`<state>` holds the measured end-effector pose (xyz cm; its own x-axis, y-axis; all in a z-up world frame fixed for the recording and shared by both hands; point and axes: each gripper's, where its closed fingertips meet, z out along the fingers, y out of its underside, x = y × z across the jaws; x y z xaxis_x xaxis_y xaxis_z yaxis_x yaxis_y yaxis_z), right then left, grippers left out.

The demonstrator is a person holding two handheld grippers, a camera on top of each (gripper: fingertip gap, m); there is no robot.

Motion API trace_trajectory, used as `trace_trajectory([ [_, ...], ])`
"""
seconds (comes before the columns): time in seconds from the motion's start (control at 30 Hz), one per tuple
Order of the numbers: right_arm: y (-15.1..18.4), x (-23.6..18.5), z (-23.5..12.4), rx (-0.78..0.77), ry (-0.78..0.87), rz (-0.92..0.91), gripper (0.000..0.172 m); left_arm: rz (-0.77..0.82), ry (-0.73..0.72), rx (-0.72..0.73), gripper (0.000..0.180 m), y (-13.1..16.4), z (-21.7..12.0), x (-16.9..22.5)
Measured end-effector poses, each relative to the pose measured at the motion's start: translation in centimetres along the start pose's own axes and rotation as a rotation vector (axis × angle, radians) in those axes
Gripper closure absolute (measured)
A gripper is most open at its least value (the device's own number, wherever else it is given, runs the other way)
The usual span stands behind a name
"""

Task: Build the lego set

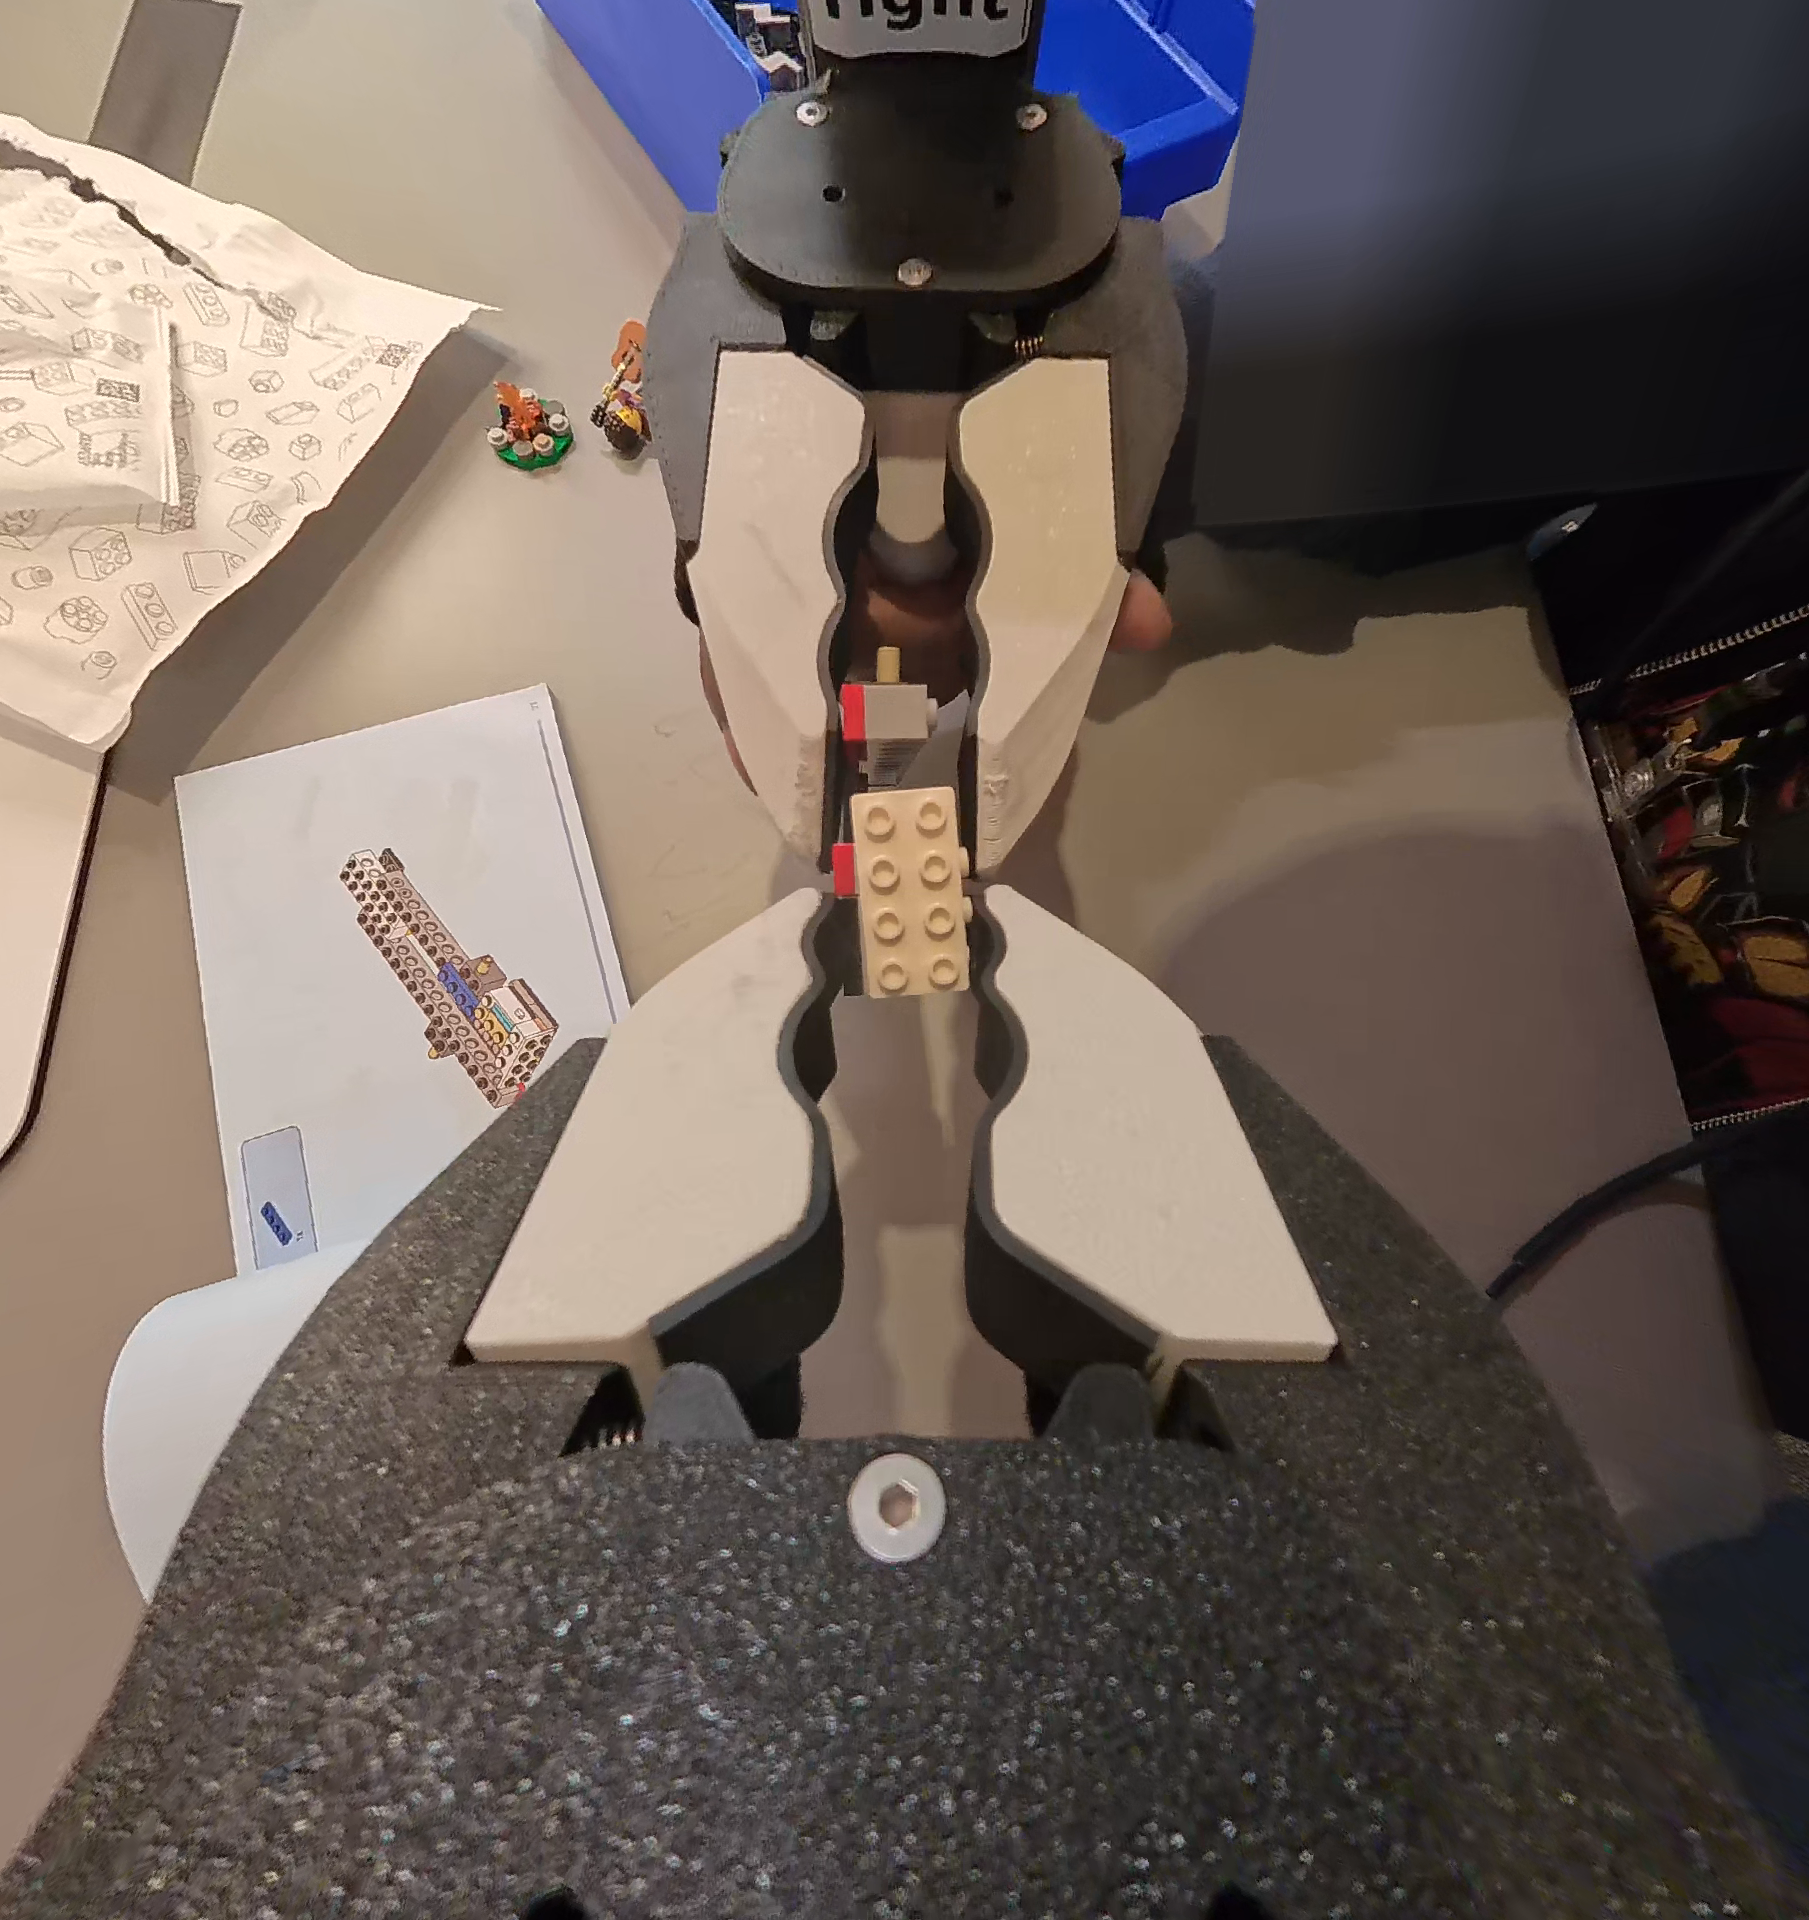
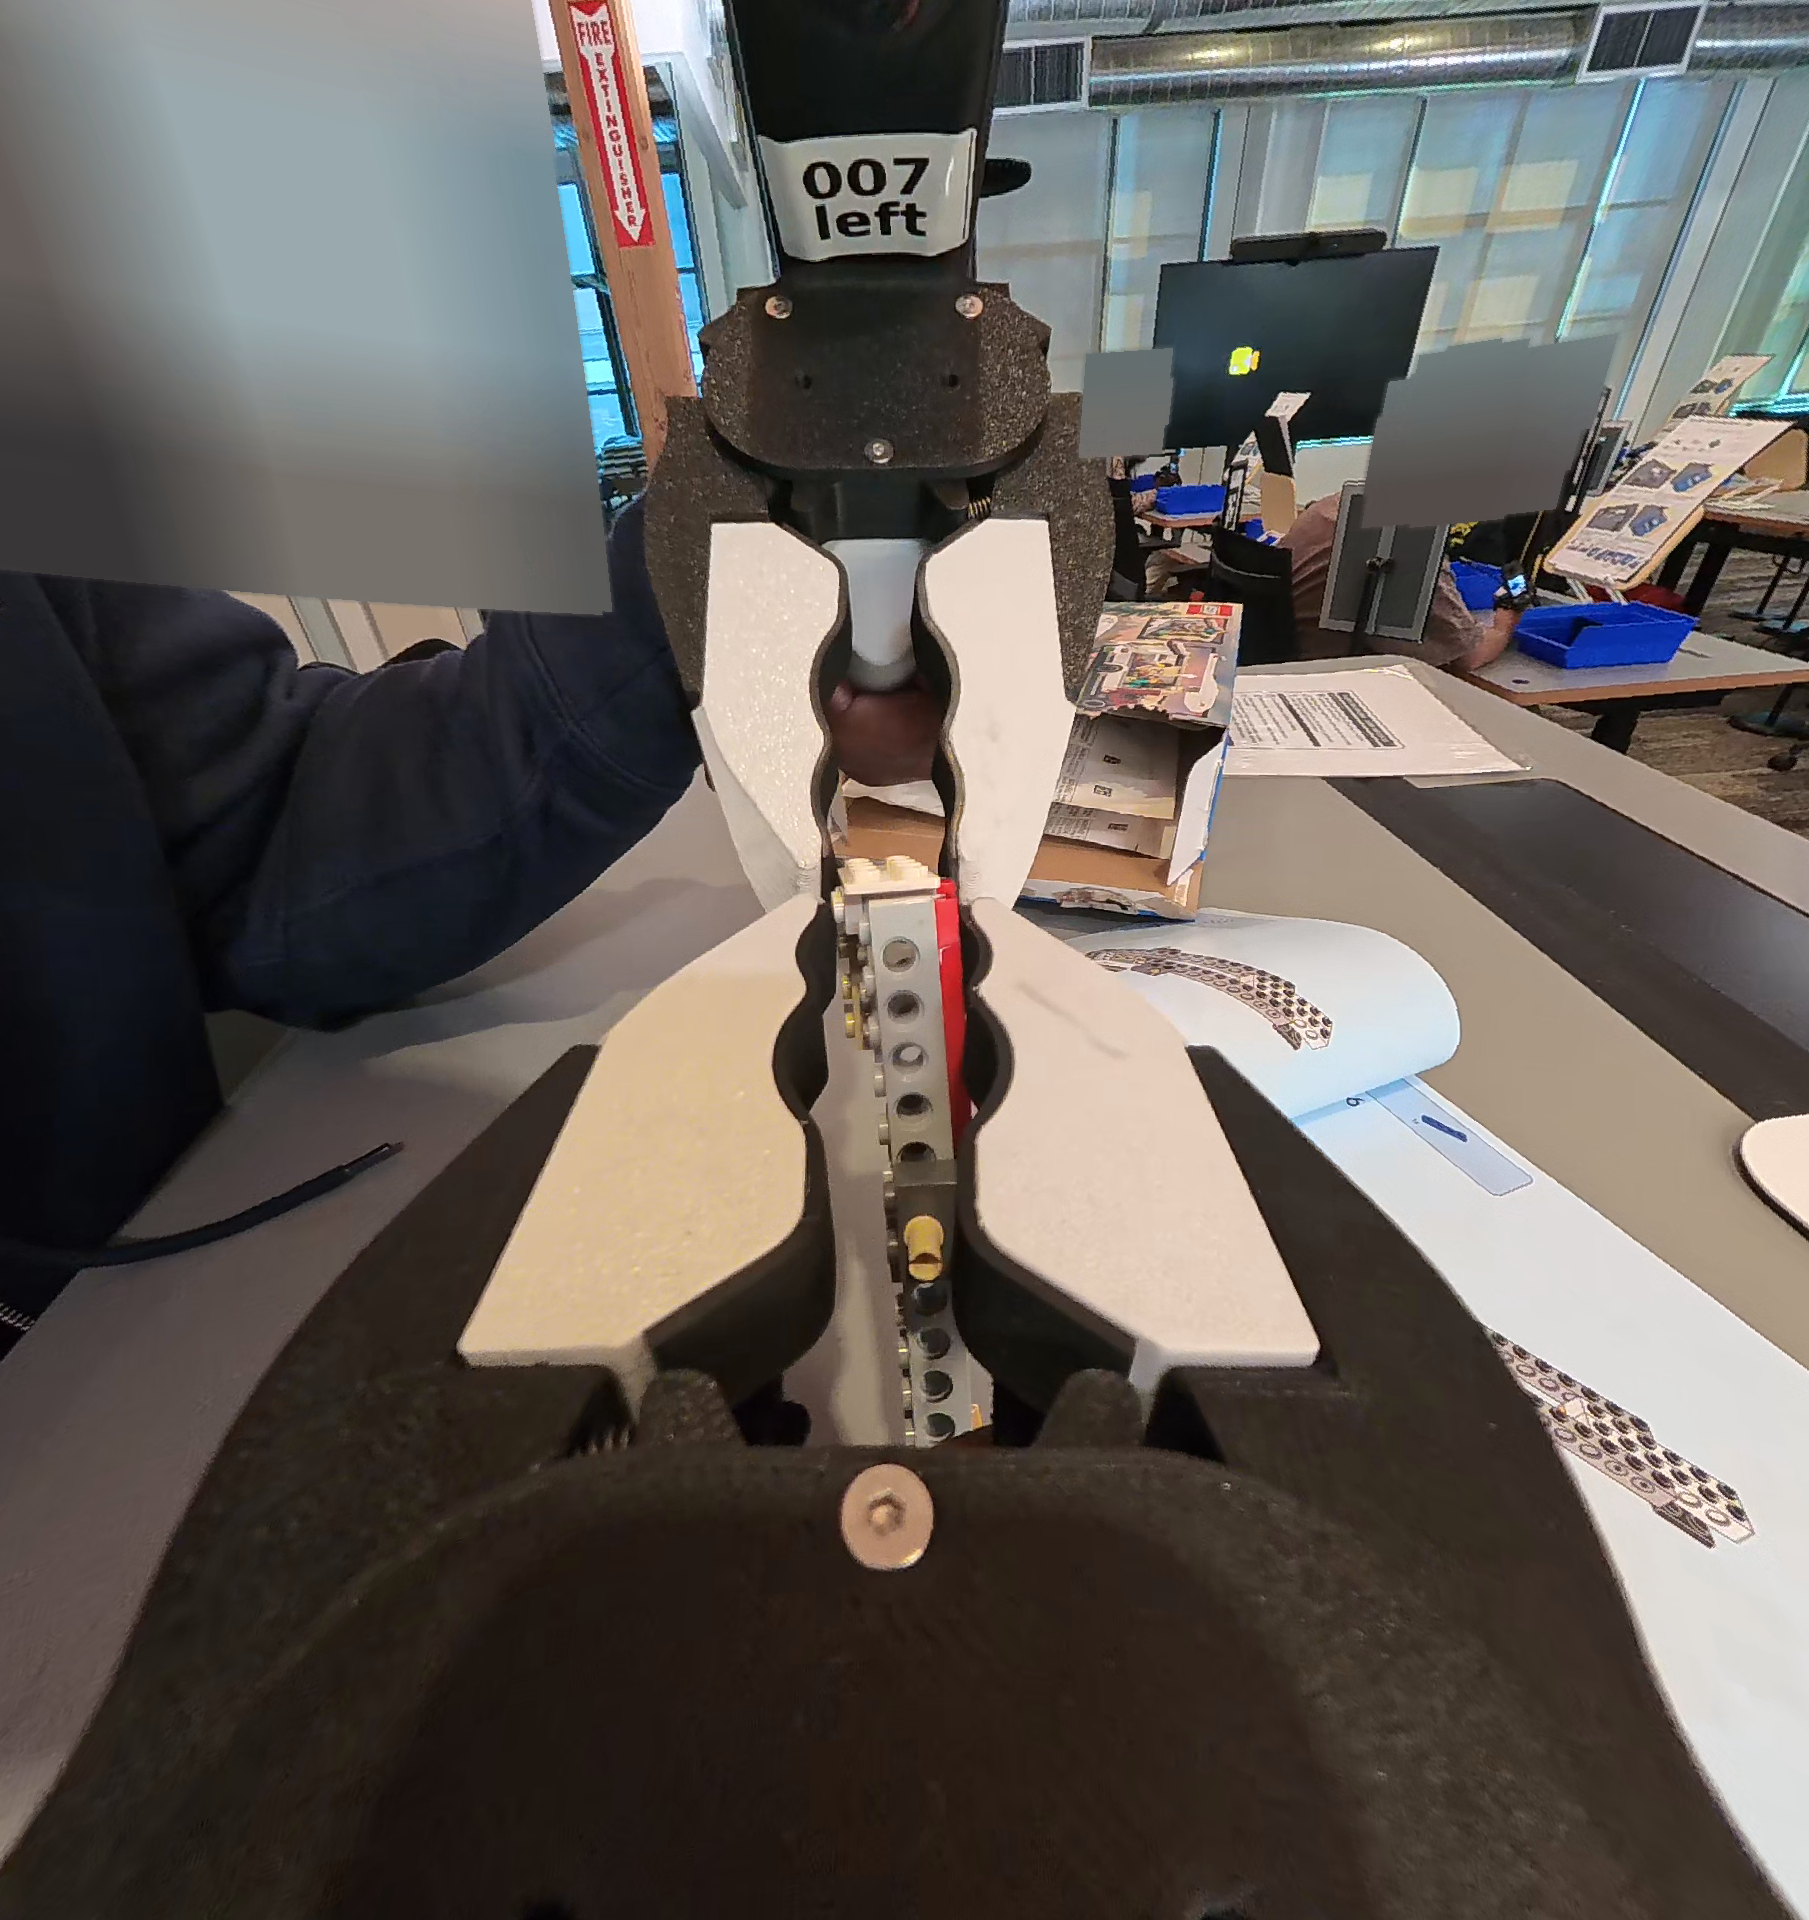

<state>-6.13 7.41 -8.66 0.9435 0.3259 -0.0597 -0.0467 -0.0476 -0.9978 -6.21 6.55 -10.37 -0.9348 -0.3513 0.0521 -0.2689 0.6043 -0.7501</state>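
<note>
A small brick assembly is held in the air between my two grippers, which face each other tip to tip. In the left wrist view its tan studded top sits between my left gripper's fingertips, with red and grey parts reaching into the right gripper beyond. My left gripper is shut on that tan end. In the right wrist view a long grey beam with holes and a red side lies along my right gripper's fingers, which are shut on it. The left gripper grips the far end.
An open instruction booklet and a torn printed paper bag lie on the table at left, with two small figures behind. A blue bin stands at the back. An opened box and a person's dark sleeve are close by.
</note>
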Motion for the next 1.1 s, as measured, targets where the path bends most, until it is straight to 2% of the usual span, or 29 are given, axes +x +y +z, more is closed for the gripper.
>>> trace_trajectory([
  [0.4, 0.7, -0.6, -0.1, -0.038, -0.05, 0.025, 0.149, -0.002, 0.036, -0.022, 0.157, 0.3, 0.4, 0.6],
  [0.6, 1.7, -0.2, -0.1, -0.098, -0.044, 0.056, 0.136, -0.032, 0.016, -0.016, 0.157, 0.5, 0.0, 0.1],
  [0.73, 2.9, 0.1, -0.1, -0.159, -0.041, 0.09, 0.134, -0.051, 0.023, 0.01, 0.157, 0.4, -0.5, 0.0],
  [0.83, 3.7, 0.0, 0.1, -0.202, -0.049, 0.103, 0.137, -0.055, 0.05, 0.046, 0.157, 0.0, -0.6, 0.2],
  [0.93, 3.9, 0.1, 0.2, -0.205, -0.05, 0.118, 0.154, -0.074, 0.072, 0.073, 0.157, -0.1, -0.5, 0.2],
  [1.1, 3.5, 0.8, 0.0, -0.146, -0.045, 0.204, 0.156, -0.131, 0.058, 0.146, 0.157, -0.8, -0.6, -0.8],
])
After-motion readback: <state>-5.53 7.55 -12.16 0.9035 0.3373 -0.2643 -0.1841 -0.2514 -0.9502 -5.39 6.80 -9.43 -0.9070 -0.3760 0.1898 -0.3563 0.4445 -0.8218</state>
